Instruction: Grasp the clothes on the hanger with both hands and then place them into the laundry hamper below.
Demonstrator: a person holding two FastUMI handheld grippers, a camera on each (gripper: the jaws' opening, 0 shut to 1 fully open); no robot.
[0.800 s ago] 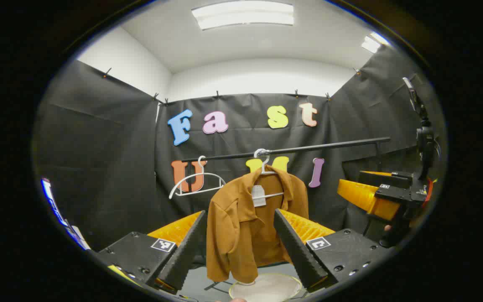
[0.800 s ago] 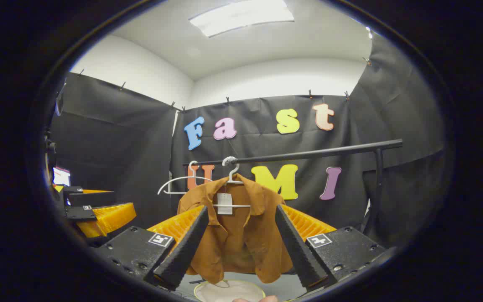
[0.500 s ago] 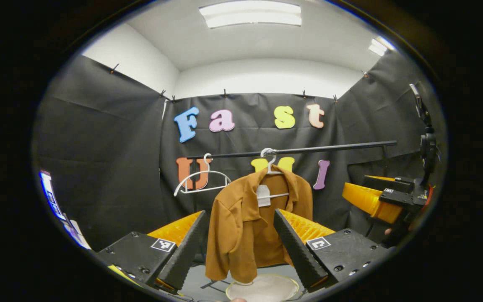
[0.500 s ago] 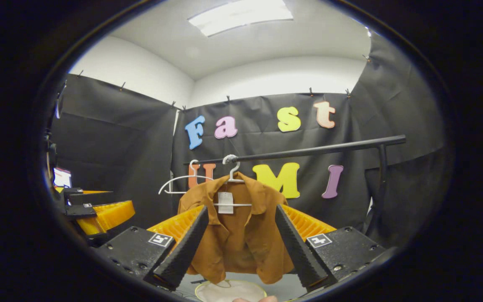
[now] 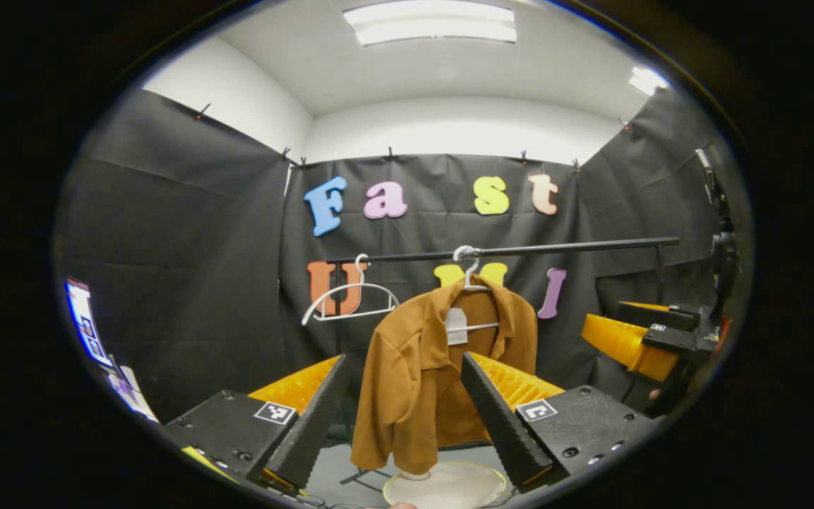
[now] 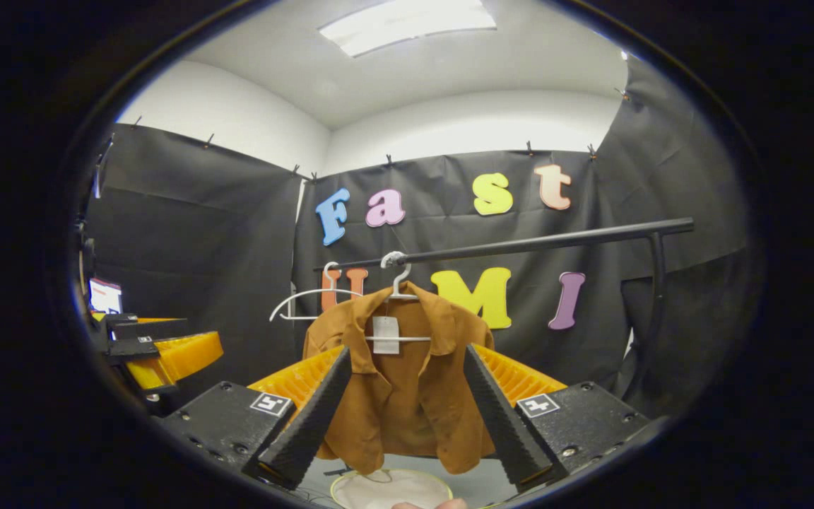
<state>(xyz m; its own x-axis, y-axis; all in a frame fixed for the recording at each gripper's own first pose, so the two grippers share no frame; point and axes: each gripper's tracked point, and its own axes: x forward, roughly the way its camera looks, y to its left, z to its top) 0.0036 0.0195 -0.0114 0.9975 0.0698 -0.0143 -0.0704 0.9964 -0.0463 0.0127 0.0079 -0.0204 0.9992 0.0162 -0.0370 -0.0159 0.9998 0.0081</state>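
My left gripper (image 5: 407, 431) sits at 6 o'clock in the left gripper view, its 2 fingers (image 5: 306, 433) spread wide with nothing between them that they touch. The brown shirt (image 5: 421, 382) hangs well ahead of me, framed in the gap between the fingers, slightly toward 5 o'clock of the view's centre. It sits on a white hanger (image 5: 474, 283) hooked over the black rail (image 5: 562, 247), which runs from the centre out toward 3 o'clock. A white tag (image 5: 456, 326) dangles at the shirt's collar. A second hanger (image 5: 350, 300), bare, hangs on the same rail just toward 9 o'clock of the shirt. Below the shirt, at 6 o'clock, I see the round pale opening of the laundry hamper (image 5: 449, 486); the shirt's hem hangs just above its rim. Out at 3 o'clock my right gripper (image 5: 651, 336) shows from the side, apart from the shirt.

In the right gripper view, my right gripper (image 6: 396, 431) also holds its 2 fingers (image 6: 500, 424) far apart, gripping nothing. The shirt (image 6: 407, 396) hangs ahead between them, near the centre and a little toward 6 o'clock, on its hanger (image 6: 396, 283) under the rail (image 6: 555, 240). The bare hanger (image 6: 308, 300) is toward 9 o'clock of it. The hamper (image 6: 389, 489) shows at 6 o'clock beneath the hem. My left gripper (image 6: 160, 350) appears at 9 o'clock; from this angle I cannot tell its opening.
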